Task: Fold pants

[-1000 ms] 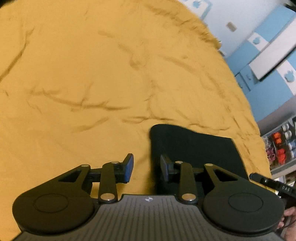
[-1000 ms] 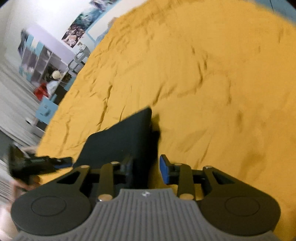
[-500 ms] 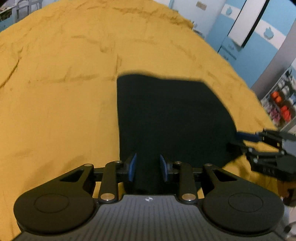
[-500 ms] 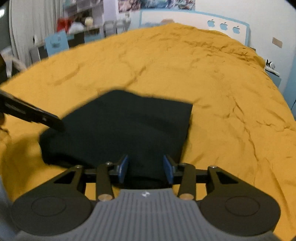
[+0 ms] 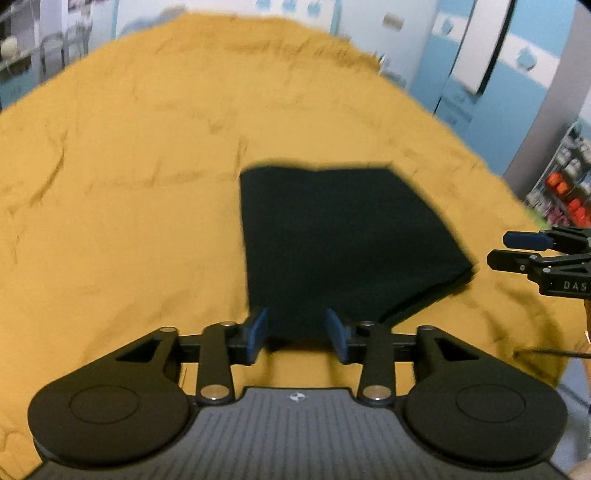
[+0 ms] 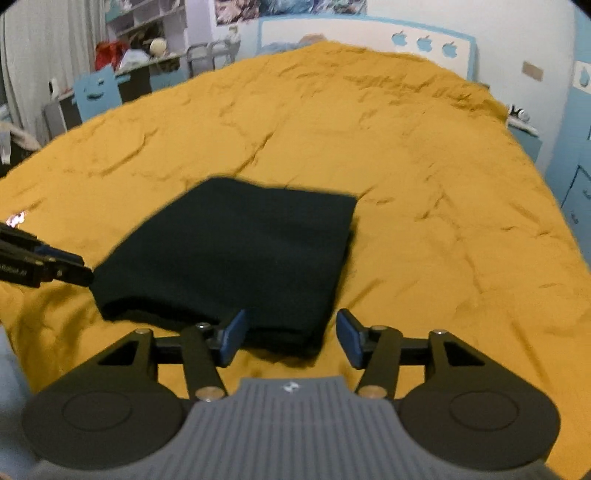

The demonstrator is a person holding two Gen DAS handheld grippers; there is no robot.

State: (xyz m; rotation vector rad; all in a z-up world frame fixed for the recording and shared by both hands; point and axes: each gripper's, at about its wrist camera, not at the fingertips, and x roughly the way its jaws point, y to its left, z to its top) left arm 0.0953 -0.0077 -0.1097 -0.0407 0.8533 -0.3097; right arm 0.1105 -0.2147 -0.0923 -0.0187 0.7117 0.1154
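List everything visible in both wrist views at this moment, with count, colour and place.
pants: 1, black, folded into a flat rectangle on the bedspread, near its front edge
bedspread: 1, mustard yellow, wrinkled, covers the whole bed
apple cut-outs: 3, blue, in a row on the white wall panel behind the bed
poster: 1, mostly blue, on the wall above the bed
cabinets: blue and white, count unclear, to the right of the bed
shelf with small items: 1, orange and white items, far right, blurred
left tongs: 1, black with blue pads, open, at the pants' near edge
right tongs: 1, black with blue pads, open, at the pants' near right corner
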